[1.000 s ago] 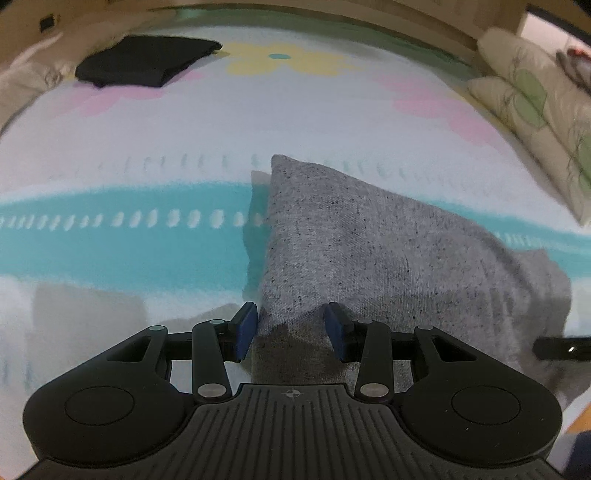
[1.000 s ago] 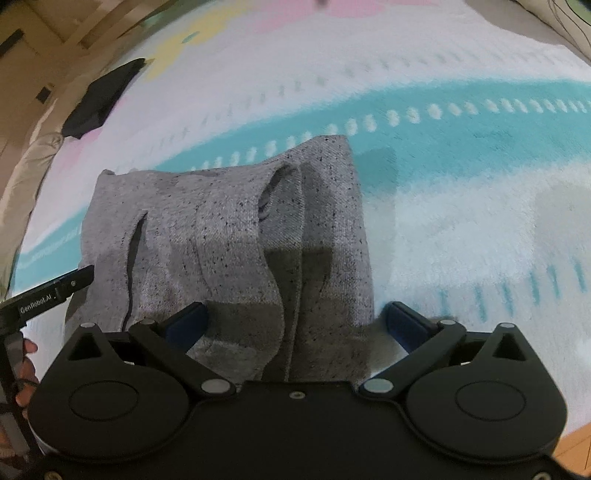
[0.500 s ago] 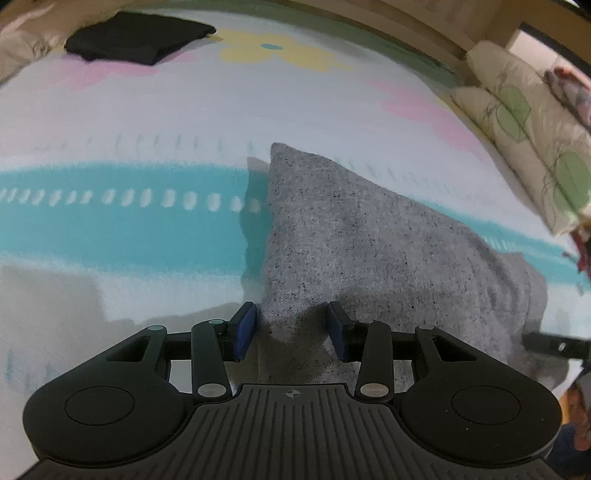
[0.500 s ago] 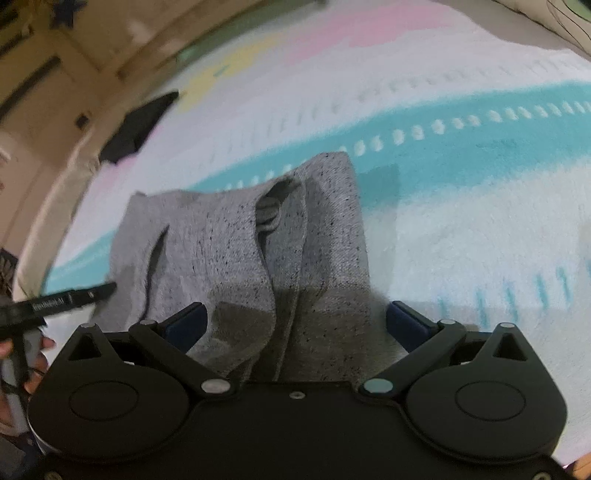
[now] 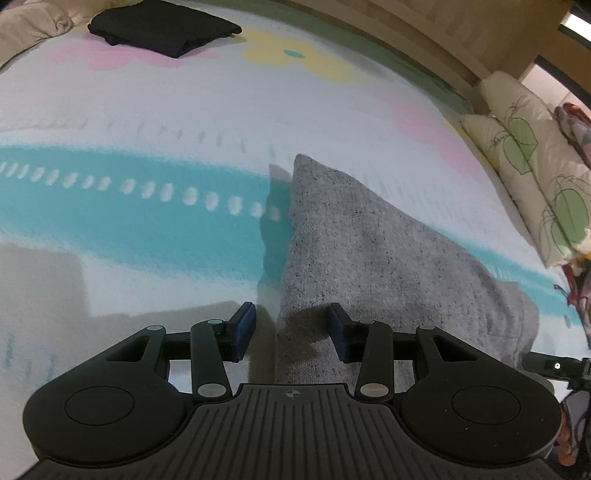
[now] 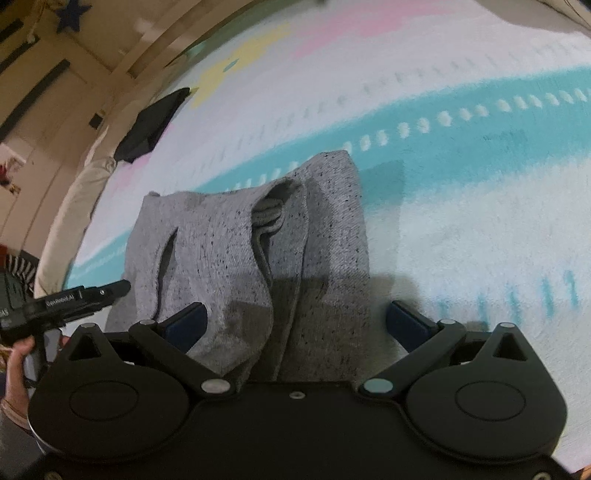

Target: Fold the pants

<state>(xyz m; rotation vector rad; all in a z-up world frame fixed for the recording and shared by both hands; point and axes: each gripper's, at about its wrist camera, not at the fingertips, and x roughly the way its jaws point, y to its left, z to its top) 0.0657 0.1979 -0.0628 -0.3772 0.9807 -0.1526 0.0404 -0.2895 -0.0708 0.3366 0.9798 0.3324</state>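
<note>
The grey pants (image 5: pixel 369 258) lie folded into a compact bundle on a bed cover (image 5: pixel 147 122) patterned with a teal band, white dashes and pink and yellow flowers; in the left wrist view the bundle runs from a pointed far corner near the teal band down toward the camera, widening to the right.

The left gripper (image 5: pixel 291 328) hovers over the near left edge of the pants; its jaws stand partly open, about halfway; the bundle's left edge passes between the blue pads, nearer the right pad than the left, and neither pad presses on the cloth, so it grips nothing; the left pad sits over bare cover just beside the fabric.

In the right wrist view the pants (image 6: pixel 236 251) show their layers: a folded flap on the left with a slit-like crease, a rolled waistband or cuff tucked in the middle, and a flatter panel on the right; the right gripper (image 6: pixel 295 321) has its jaws spread wide, straddling the near end of the bundle; the left pad lies against or just over the cloth, the right pad sits beyond the fabric's right edge over the cover; it holds nothing.

A black folded garment (image 5: pixel 162 27) rests well apart at the far side of the bed; leaf-print pillows (image 5: pixel 535 177) line the right edge.
</note>
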